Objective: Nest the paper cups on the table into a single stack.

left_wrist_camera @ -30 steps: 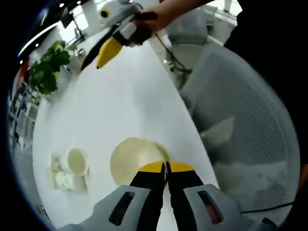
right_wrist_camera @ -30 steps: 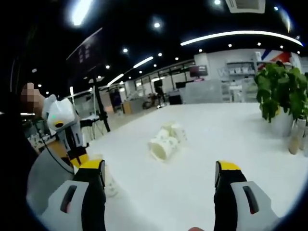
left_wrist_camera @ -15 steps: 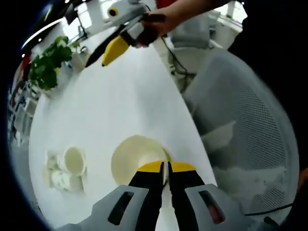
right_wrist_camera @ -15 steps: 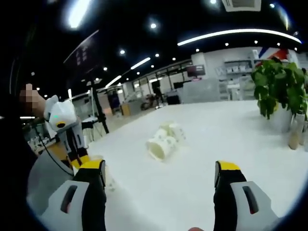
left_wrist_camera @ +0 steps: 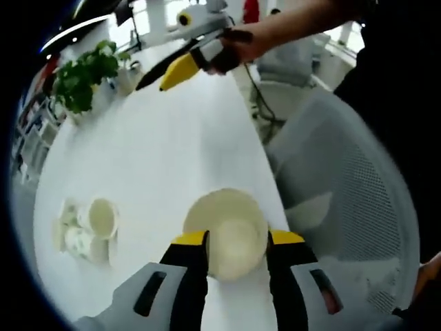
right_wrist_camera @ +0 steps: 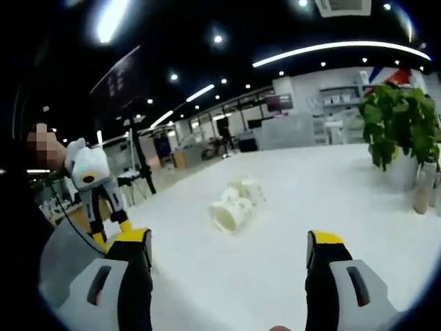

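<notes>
L gripper (left_wrist_camera: 236, 241): jaws apart, yellow tips on either side of a single paper cup (left_wrist_camera: 227, 231) standing mouth-up on the white worktop (left_wrist_camera: 158, 145). Cup sits between the tips, near the worktop edge; cannot tell whether the tips touch its wall.

Left gripper view, other items: cluster of paper cups (left_wrist_camera: 86, 227) lying on their sides, off to the left of the L gripper, well apart from the single cup. One open mouth in the cluster faces the camera. R gripper (left_wrist_camera: 169, 69) enters at top, held in a person's hand (left_wrist_camera: 231, 52), above the far part of the worktop; yellow tip and dark jaw visible, state unclear from this angle. Potted plant (left_wrist_camera: 83, 79) at the far left corner. Mesh chair (left_wrist_camera: 351, 186) just beside the worktop edge on the right.

R gripper (right_wrist_camera: 227, 252) in right gripper view: jaws wide apart, nothing between them. Cup cluster (right_wrist_camera: 234, 203) lies ahead on the worktop (right_wrist_camera: 289, 227), roughly centred between the jaws but well apart from the tips. L gripper (right_wrist_camera: 110, 221) seen at left, low at the worktop edge. Plant (right_wrist_camera: 403, 127) at the right.
</notes>
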